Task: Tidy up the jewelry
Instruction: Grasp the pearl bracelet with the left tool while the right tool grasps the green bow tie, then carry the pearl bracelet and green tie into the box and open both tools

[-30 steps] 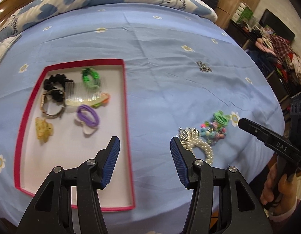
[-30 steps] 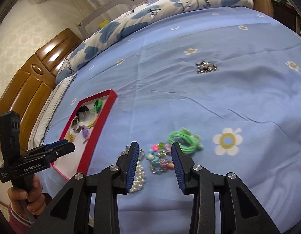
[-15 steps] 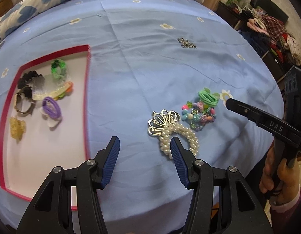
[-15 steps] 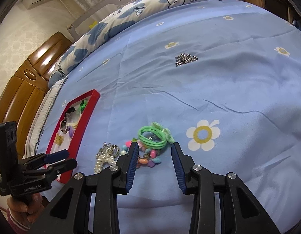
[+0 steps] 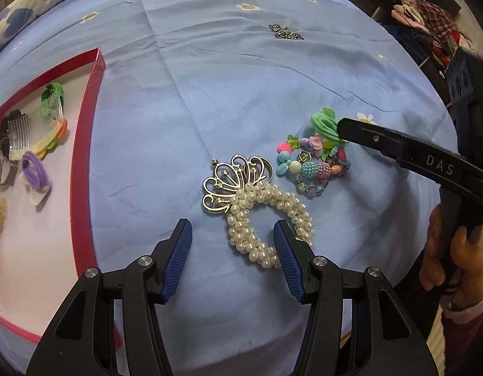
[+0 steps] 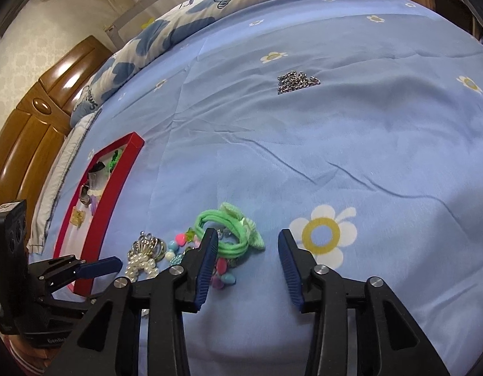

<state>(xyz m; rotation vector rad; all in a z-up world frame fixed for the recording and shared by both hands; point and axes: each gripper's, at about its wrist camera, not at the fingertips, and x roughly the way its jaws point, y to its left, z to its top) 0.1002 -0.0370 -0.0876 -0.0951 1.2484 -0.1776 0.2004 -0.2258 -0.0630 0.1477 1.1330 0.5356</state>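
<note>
A pearl bracelet with a silver crown charm (image 5: pixel 254 213) lies on the blue bedsheet, and part of its loop sits between the tips of my open, empty left gripper (image 5: pixel 232 238). To its right lie a colourful bead bracelet (image 5: pixel 310 163) and a green hair tie (image 5: pixel 323 125). My right gripper (image 6: pixel 247 244) is open and empty; its left fingertip is over the green hair tie (image 6: pixel 229 228). The pearl bracelet (image 6: pixel 144 253) shows at lower left in the right wrist view. A silver chain (image 5: pixel 285 31) lies farther back.
A red-rimmed tray (image 5: pixel 85 144) on the left holds hair ties, a clear comb, a watch and a yellow clip. It also shows in the right wrist view (image 6: pixel 116 188). A patterned quilt (image 6: pixel 210 3) lies at the bed's far end, with clutter beyond the bed's right edge.
My left gripper has swung right from over the tray to the pearl bracelet and moved closer. My right gripper has shifted right, so the green hair tie is now at its left fingertip.
</note>
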